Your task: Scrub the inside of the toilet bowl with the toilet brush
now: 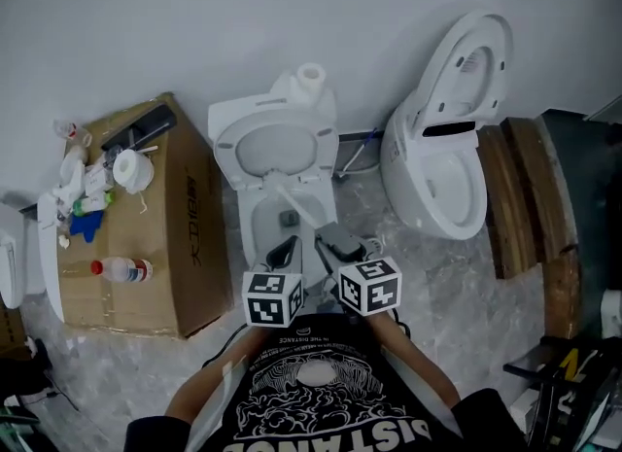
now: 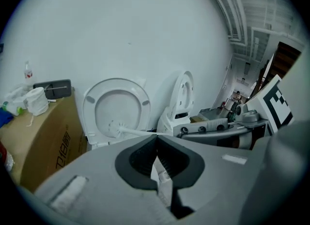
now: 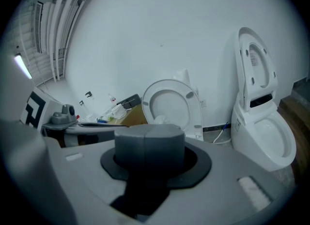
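The white toilet [image 1: 246, 229] stands straight ahead with its seat [image 1: 275, 144] raised against the tank. A white toilet brush [image 1: 292, 199] slants over the bowl, its head [image 2: 114, 128] near the back rim. My right gripper [image 1: 326, 239] is shut on the near end of the handle, in line with it; the head [image 3: 160, 120] shows just above its jaws [image 3: 149, 133]. My left gripper [image 1: 288, 246] hovers beside it over the bowl's front, shut [image 2: 156, 139] with its pads meeting at the tip. The handle's near end is hidden behind the jaws.
A second white toilet [image 1: 437, 173] with its lid up stands to the right, wooden planks [image 1: 520, 192] beyond it. A cardboard box [image 1: 180, 236] at the left carries bottles and a paper roll [image 1: 131, 170]. A hose [image 1: 355, 156] lies between the toilets.
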`<action>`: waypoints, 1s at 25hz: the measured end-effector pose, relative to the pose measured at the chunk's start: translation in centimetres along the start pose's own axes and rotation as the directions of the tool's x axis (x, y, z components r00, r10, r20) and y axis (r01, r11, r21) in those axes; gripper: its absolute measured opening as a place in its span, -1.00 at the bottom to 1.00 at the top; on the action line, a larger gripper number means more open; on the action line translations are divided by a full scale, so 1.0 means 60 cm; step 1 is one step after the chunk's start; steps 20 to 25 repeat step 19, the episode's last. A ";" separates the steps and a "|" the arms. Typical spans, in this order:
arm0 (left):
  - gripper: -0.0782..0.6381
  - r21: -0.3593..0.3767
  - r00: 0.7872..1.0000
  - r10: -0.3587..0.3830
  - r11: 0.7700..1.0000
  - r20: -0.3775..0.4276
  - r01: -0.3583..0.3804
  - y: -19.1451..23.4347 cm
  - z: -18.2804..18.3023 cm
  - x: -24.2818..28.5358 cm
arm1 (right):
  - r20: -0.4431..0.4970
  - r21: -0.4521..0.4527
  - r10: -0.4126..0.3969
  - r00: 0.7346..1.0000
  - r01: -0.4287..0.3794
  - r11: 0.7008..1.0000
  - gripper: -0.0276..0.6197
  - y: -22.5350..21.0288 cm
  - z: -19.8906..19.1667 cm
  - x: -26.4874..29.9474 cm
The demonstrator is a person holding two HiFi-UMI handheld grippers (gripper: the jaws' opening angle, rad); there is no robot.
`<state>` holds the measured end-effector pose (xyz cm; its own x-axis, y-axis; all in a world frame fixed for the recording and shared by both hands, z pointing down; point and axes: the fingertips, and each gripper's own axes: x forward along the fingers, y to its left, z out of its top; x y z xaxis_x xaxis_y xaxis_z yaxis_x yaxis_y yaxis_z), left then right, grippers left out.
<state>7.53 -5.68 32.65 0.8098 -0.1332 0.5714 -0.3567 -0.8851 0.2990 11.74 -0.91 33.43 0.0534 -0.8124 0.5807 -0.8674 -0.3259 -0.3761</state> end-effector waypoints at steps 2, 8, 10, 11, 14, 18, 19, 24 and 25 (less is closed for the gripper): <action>-0.80 0.010 1.000 -0.009 1.000 -0.002 0.009 -0.004 -0.002 -0.003 | 0.017 0.005 -0.011 1.000 0.011 1.000 -0.45 0.002 0.002 -0.007; -0.80 0.008 0.999 -0.036 0.999 -0.029 0.036 -0.010 -0.024 -0.015 | 0.009 0.031 -0.018 1.000 0.017 0.999 -0.45 0.010 -0.020 -0.016; -0.80 0.004 0.999 -0.037 0.999 -0.030 0.037 -0.009 -0.025 -0.016 | 0.000 0.028 -0.016 1.000 0.016 0.999 -0.45 0.012 -0.024 -0.015; -0.80 0.003 0.999 -0.037 0.999 -0.029 0.037 -0.009 -0.025 -0.017 | -0.003 0.026 -0.015 1.000 0.015 1.000 -0.45 0.012 -0.025 -0.015; -0.80 0.005 0.999 -0.038 0.999 -0.028 0.038 -0.012 -0.024 -0.016 | -0.004 0.028 -0.012 1.000 0.012 1.000 -0.45 0.009 -0.024 -0.017; -0.80 0.005 0.999 -0.043 0.999 -0.032 0.043 -0.020 -0.026 -0.018 | -0.008 0.034 -0.004 1.000 0.004 0.999 -0.45 0.009 -0.028 -0.021; -0.80 0.004 0.998 -0.044 0.999 -0.034 0.044 -0.021 -0.028 -0.019 | -0.010 0.036 -0.001 1.000 0.002 0.999 -0.45 0.010 -0.029 -0.022; -0.80 0.004 0.998 -0.044 0.999 -0.034 0.044 -0.021 -0.028 -0.019 | -0.010 0.036 -0.001 1.000 0.002 0.999 -0.45 0.010 -0.029 -0.022; -0.80 0.004 0.998 -0.044 0.999 -0.034 0.044 -0.021 -0.028 -0.019 | -0.010 0.036 -0.001 1.000 0.002 0.999 -0.45 0.010 -0.029 -0.022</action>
